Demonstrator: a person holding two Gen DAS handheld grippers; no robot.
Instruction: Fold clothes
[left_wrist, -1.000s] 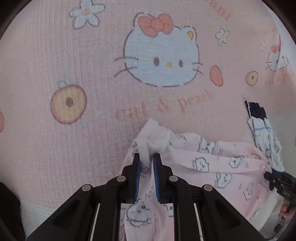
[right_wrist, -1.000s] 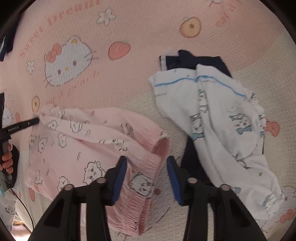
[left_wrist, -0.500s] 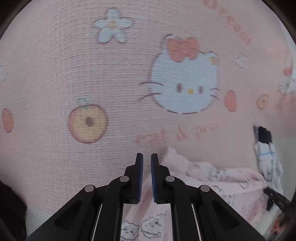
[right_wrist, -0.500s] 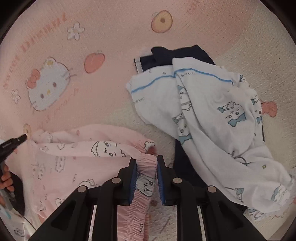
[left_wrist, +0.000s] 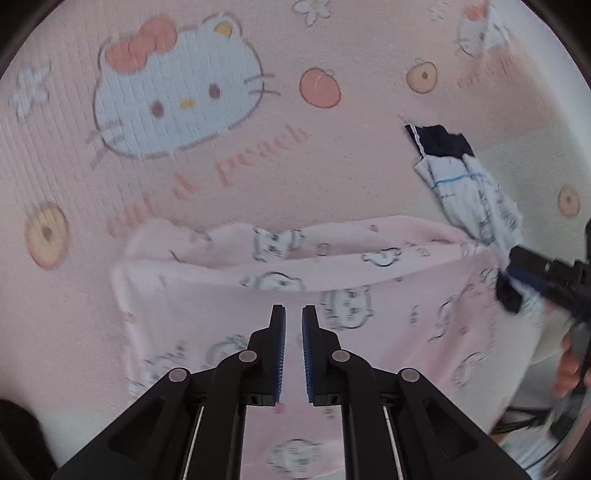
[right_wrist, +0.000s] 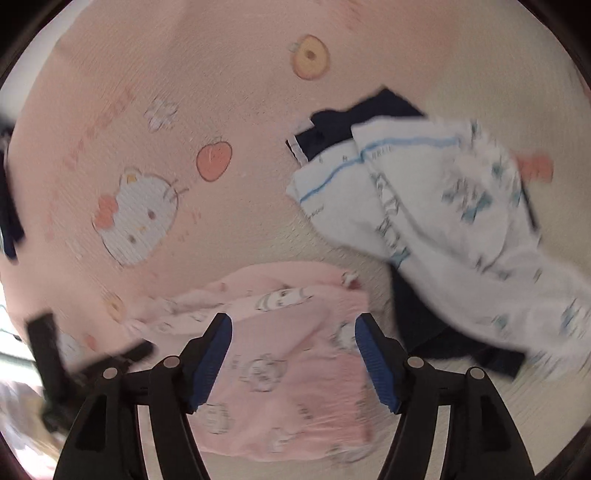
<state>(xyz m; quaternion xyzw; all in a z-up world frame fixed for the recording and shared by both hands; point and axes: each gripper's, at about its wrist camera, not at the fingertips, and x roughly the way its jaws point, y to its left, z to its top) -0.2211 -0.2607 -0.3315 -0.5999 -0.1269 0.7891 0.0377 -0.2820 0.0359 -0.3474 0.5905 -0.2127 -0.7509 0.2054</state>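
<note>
Left gripper (left_wrist: 293, 317): jaws narrow, a thin gap between the blue pads, nothing visibly pinched; it hovers over the pink garment (left_wrist: 303, 295). Can't tell if the tips touch the fabric. Right gripper (right_wrist: 293, 332): jaws wide apart, empty, straddling the same pink garment (right_wrist: 288, 369) from above. The pink garment, printed with small cartoon figures, lies spread on the bed, with a folded-over band along its far edge in the left wrist view. Just beside it, on the right, a white garment (right_wrist: 443, 221) with a blue stripe and blue prints lies crumpled on top of a dark navy garment (right_wrist: 354, 125), which is mostly covered. Surface is a pink bedspread (left_wrist: 332, 155) with cat-face, peach and flower prints, changing to cream (right_wrist: 258, 243) toward the right. Both views are motion-blurred, the right wrist view more so. In the left wrist view the right gripper (left_wrist: 546, 277) enters at the right edge, cut off, with fingers (left_wrist: 569, 369) of the hand holding it partly in frame. Room beyond the bed not readable.
</note>
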